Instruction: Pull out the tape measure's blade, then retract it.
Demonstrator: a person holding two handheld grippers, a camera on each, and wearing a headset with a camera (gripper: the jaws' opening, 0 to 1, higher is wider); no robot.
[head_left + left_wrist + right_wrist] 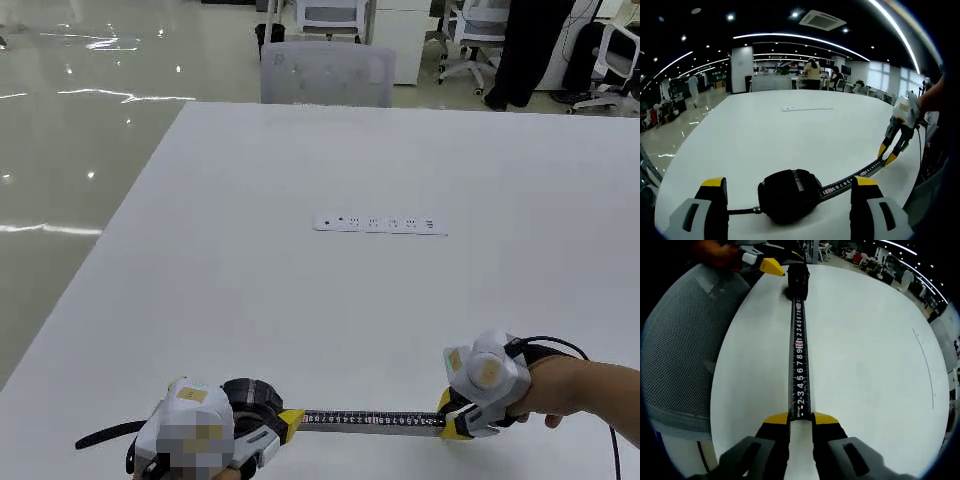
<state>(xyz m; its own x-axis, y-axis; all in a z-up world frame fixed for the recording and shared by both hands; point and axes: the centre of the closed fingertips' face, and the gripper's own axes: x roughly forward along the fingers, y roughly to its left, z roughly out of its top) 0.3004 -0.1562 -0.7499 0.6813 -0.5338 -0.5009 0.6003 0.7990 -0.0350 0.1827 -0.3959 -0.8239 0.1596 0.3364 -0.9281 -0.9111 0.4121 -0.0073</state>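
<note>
One blade (800, 355) end tight in right gripper (801, 416) jaws; case (790, 196) between left gripper's (790, 181) wide jaws.

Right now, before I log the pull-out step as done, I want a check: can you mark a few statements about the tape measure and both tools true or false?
1. The blade is drawn out and spans from one tool to the other. True.
2. The right tool is open and clear of the blade. False: its jaws are closed on the blade's end.
3. The black case sits between the jaws of the left tool. True.
4. The power strip lies across the blade. False: it lies farther up the table, well apart from the blade.
</note>
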